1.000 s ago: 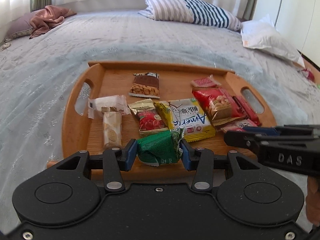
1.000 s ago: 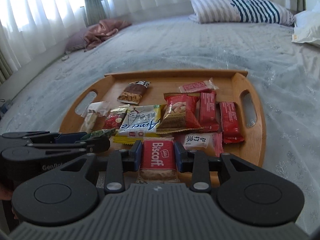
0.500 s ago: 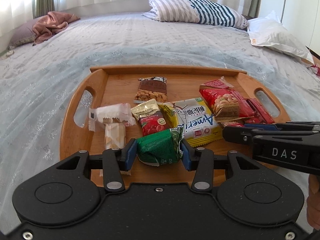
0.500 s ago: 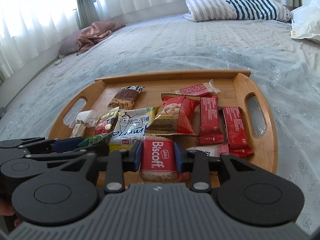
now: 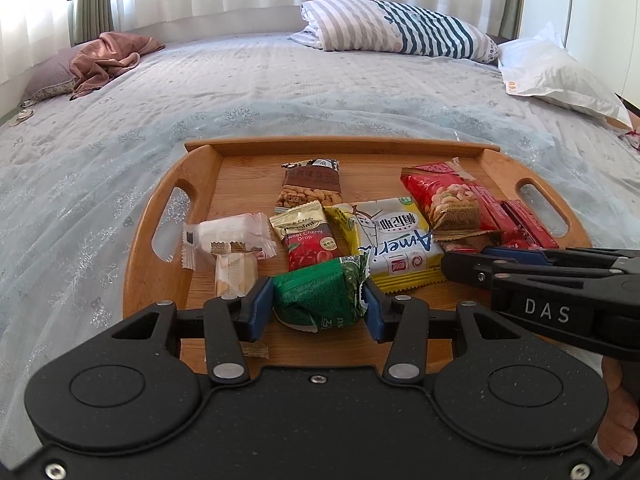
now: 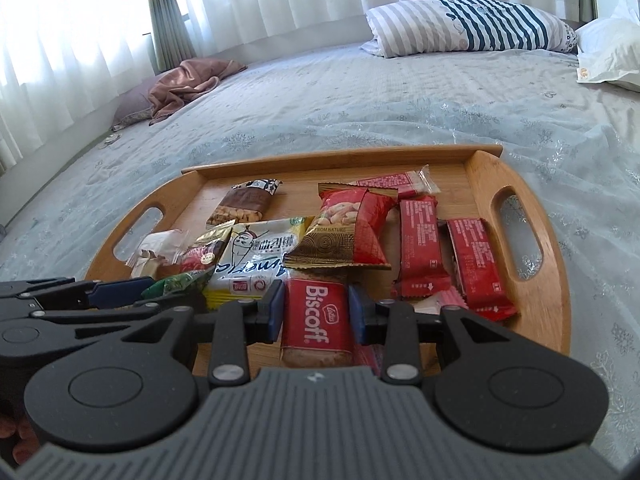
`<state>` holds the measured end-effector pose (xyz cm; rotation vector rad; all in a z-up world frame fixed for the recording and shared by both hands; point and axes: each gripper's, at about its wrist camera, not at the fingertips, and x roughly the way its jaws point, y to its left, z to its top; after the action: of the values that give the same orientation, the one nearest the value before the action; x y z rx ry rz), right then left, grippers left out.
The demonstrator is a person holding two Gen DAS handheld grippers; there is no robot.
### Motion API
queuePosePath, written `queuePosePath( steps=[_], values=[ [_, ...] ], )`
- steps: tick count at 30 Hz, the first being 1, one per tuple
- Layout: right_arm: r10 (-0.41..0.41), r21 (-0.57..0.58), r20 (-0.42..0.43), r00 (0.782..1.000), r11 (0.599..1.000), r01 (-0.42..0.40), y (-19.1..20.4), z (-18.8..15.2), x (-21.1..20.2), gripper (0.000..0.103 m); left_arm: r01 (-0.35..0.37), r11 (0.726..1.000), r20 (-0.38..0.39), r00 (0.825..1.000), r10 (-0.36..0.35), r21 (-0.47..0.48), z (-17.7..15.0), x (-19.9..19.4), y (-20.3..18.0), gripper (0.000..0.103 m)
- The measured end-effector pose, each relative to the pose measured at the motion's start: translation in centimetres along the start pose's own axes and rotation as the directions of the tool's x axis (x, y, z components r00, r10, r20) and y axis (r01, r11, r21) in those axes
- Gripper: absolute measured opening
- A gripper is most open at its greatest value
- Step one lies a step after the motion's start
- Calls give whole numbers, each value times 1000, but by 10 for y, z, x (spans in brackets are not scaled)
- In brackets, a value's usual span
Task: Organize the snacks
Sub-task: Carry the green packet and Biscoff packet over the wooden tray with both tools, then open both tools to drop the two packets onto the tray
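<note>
Two gripped snacks: crinkled green packet (image 5: 320,300) (shiny), red Biscoff (image 6: 318,320).

Daylight enters through the white curtains (image 6: 60,40) along the top of both frames. The upper left of the right wrist view is overexposed to plain white. The bedspread (image 5: 280,80) is evenly lit, with soft, faint shadows. Focus is sharp at centre. Fisheye distortion bends straight lines near the edges; the corners are dark.
</note>
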<state>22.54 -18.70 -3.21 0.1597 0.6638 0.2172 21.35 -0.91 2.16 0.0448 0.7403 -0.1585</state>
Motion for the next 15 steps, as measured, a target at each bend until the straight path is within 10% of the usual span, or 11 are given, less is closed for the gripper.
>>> queuePosePath(
  steps=[15],
  values=[
    [-10,-1,34,999,1000,10,-1,-3,5,41,-5,1000,-15,1000,5,-5,-3,1,-1,50]
  ],
)
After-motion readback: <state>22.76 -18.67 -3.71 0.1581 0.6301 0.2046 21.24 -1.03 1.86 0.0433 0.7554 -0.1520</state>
